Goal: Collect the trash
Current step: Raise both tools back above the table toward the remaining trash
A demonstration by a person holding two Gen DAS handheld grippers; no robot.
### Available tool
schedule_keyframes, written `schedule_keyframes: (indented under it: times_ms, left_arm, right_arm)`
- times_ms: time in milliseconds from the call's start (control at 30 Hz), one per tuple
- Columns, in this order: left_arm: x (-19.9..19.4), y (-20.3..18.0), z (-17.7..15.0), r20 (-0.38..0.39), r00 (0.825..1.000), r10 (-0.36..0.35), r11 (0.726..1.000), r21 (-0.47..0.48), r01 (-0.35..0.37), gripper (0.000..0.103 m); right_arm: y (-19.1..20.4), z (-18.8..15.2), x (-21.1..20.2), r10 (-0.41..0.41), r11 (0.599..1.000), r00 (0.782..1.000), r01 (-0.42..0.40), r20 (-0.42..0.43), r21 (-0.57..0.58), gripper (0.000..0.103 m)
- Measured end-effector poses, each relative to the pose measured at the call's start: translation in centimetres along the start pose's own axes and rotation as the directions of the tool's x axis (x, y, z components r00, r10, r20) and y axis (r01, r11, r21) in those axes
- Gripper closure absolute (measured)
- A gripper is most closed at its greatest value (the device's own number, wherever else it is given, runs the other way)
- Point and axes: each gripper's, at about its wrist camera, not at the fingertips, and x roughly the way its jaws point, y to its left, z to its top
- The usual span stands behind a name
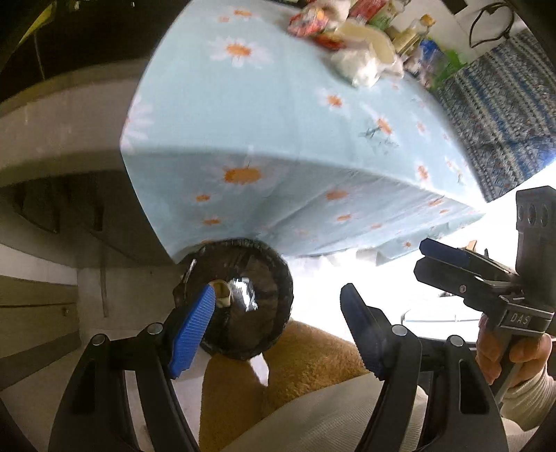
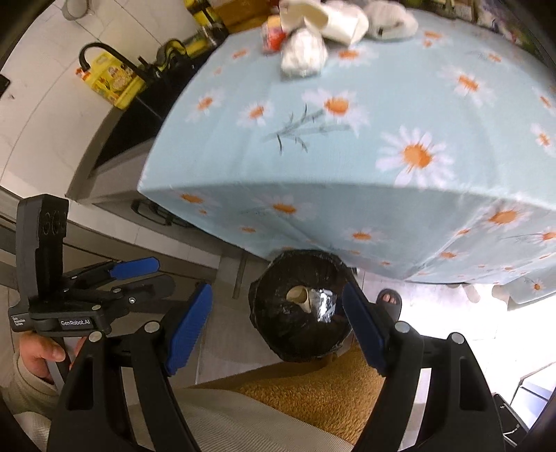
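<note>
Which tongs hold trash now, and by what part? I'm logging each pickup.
Neither: left tongs and right tongs are open and empty above the trash bin.

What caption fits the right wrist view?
Open right gripper above lined bin beside daisy-cloth table.

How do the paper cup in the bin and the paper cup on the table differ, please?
The paper cup in the bin is brownish and lies in the black-lined bin on the floor, beside a piece of foil. The paper cup on the table is white and lies among uncollected trash on the daisy tablecloth. The first is already thrown away; the second is not. Both lie on their sides.
</note>
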Motion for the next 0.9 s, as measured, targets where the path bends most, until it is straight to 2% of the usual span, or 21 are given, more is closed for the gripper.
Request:
schedule_keyframes:
  times_ms: [167,300,433,633,900]
  left_arm:
    - [-1.7,-0.5,0.4,0.047,0.999,-0.007,1.000,0.004,0.007,0.031]
    - [-2.7,-1.1,1.0,0.063,0.996,-0.057,0.998,0.010,0.056,0.031]
    - [-3.8,-2.6,1.9,0.102,0.992,-0.068,0.997,0.036,0.064,0.031]
    - [-5.9,-4.9,3.9,0.171,0.984,-0.057,0.996,0.078,0.045,0.031]
    - [-6.4,-7.2,6.5,0.215,0.976,-0.017,0.998,0.063,0.003,0.031]
  right_arm:
    - [-0.2,0.6,-2.6,0.005,1.000,0.997,-0.007,0.071,0.020,0.026]
    - [-0.4,1.6,-4.5,-0.029,1.000,0.991,0.027,0.129,0.010,0.026]
    - [-0.5,2.6,-6.1,-0.046,0.999,0.983,0.050,0.178,-0.019,0.026]
    - [-1.2,4.7,-7.5,-0.041,0.996,0.975,0.057,0.219,-0.066,0.026]
    - [-3.4,8.5,-9.1,0.023,0.991,0.964,0.014,0.266,-0.137,0.026]
